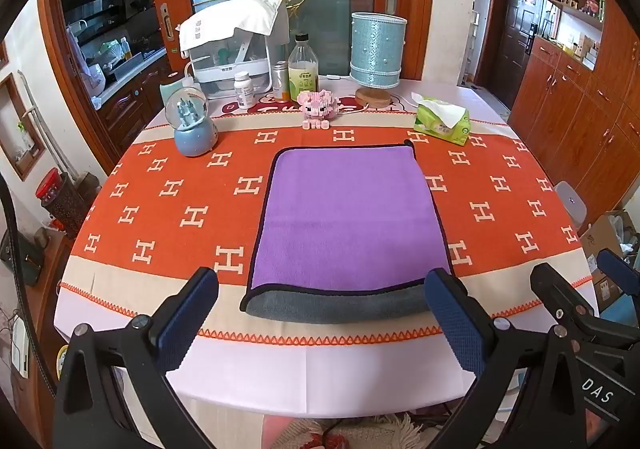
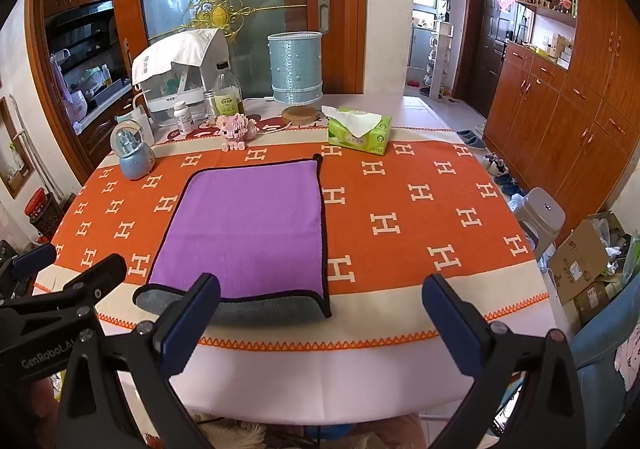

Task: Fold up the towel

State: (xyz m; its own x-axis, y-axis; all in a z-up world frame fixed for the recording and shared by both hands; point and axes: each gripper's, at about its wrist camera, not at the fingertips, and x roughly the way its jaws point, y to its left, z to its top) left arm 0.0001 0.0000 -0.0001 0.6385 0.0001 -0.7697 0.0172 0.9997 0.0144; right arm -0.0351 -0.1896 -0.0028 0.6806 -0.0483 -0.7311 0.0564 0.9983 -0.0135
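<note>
A purple towel [image 1: 344, 217] with a black hem lies folded flat on the orange patterned tablecloth; its grey underside shows as a band along the near edge. It also shows in the right wrist view [image 2: 248, 229], left of centre. My left gripper [image 1: 320, 321] is open and empty, held above the table's near edge just in front of the towel. My right gripper [image 2: 320, 325] is open and empty, near the towel's near right corner. The right gripper also shows at the right edge of the left wrist view [image 1: 580, 289].
At the back of the table [image 1: 304, 373] stand a snow globe [image 1: 192, 125], a pink block pig [image 1: 320, 105], bottles [image 1: 303, 67], a blue lamp [image 1: 376, 53] and a green tissue pack [image 1: 442, 121]. A stool [image 2: 538, 217] and cardboard boxes [image 2: 580, 265] stand right of the table.
</note>
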